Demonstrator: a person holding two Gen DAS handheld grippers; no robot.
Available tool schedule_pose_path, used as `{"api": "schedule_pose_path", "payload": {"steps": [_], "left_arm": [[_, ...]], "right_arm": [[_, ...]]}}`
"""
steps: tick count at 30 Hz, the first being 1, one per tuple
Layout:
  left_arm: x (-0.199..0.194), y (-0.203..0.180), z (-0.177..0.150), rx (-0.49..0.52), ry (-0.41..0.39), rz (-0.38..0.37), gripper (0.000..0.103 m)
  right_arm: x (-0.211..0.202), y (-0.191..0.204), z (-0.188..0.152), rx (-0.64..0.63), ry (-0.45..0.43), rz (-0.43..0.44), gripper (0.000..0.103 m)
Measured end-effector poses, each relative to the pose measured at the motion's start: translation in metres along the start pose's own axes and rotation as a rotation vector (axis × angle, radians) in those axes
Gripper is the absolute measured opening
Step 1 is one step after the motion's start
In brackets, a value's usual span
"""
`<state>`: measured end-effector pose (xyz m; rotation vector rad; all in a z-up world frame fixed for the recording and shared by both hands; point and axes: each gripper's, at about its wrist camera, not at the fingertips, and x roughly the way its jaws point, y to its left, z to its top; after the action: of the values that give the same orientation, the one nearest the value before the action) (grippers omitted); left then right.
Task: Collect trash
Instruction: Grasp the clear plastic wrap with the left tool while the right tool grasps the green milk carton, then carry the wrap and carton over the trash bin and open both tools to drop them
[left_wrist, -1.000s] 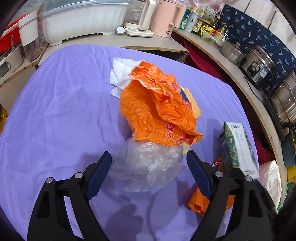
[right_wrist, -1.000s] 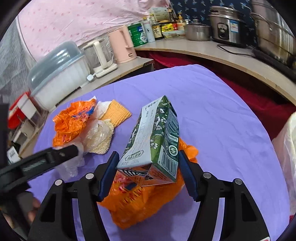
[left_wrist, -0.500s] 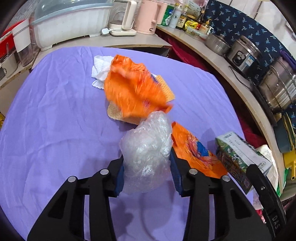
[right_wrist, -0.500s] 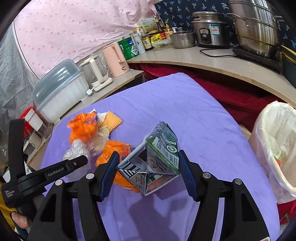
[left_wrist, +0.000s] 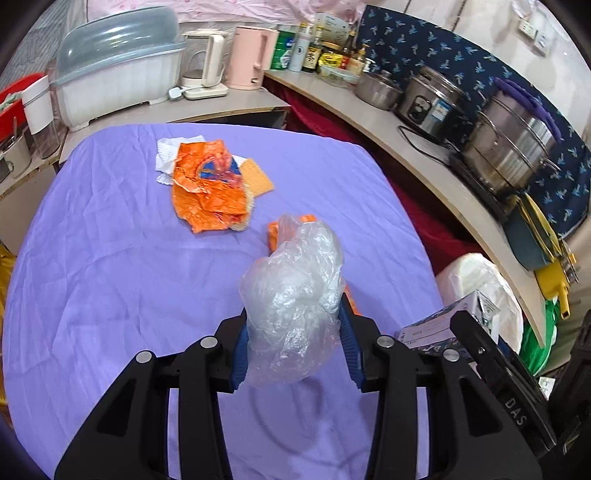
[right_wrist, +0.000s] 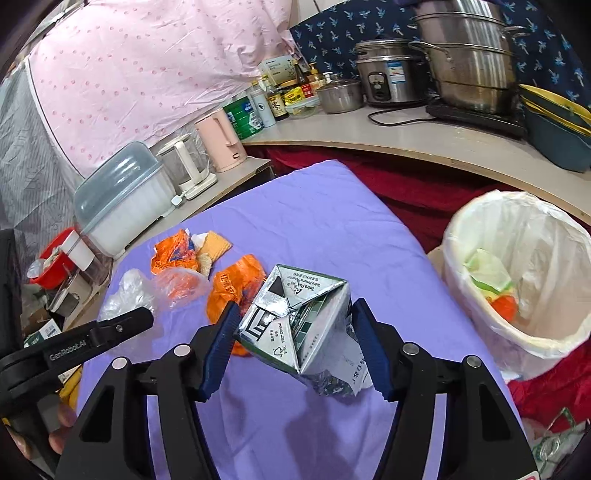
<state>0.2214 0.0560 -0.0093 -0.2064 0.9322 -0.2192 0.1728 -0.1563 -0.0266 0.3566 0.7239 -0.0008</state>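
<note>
Carrying starts in the left wrist view: the left gripper (left_wrist: 293, 341) is partly closed, pinching a clear plastic bag (left_wrist: 293, 291) above the purple tablecloth (left_wrist: 110, 277) — keep that squeeze, since the film looks slippery. Orange wrappers (left_wrist: 208, 192) lie behind, untouched. From the right wrist view, the right gripper (right_wrist: 295, 343) clamps a crushed carton (right_wrist: 299, 325) near the lined bin (right_wrist: 480, 321) — release only once it hangs above the opening
</note>
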Motion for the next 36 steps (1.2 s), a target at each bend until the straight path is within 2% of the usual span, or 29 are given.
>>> {"api": "schedule_pose_path", "payload": {"steps": [2,4,14,17,18,19,21,36], "left_arm": [[-0.005,-0.01,-0.007,0.016,0.002,-0.012,0.04],[-0.01,-0.021,-0.013,0.032,0.001,-0.023,0.04],[-0.026,-0.068,-0.035,0.11,0.0,-0.054,0.04],[-0.026,-0.073,-0.043,0.123,0.011,-0.055,0.04],[-0.025,-0.076,-0.045,0.128,0.014,-0.054,0.04],[-0.024,-0.078,-0.047,0.134,0.018,-0.052,0.04],[-0.022,-0.082,-0.05,0.142,0.025,-0.053,0.04],[-0.023,-0.102,-0.057,0.176,0.026,-0.052,0.04]], "right_arm": [[-0.011,-0.01,-0.004,0.013,-0.005,-0.005,0.056],[-0.018,-0.018,-0.006,0.02,-0.006,-0.009,0.047],[-0.045,-0.053,-0.024,0.068,-0.005,-0.019,0.046],[-0.044,-0.065,-0.034,0.088,0.031,-0.049,0.046],[-0.044,-0.068,-0.037,0.1,0.038,-0.047,0.044],[-0.044,-0.073,-0.04,0.113,0.046,-0.045,0.039],[-0.046,-0.079,-0.044,0.126,0.046,-0.042,0.039],[-0.063,-0.09,-0.027,0.142,-0.02,-0.017,0.038]]}}
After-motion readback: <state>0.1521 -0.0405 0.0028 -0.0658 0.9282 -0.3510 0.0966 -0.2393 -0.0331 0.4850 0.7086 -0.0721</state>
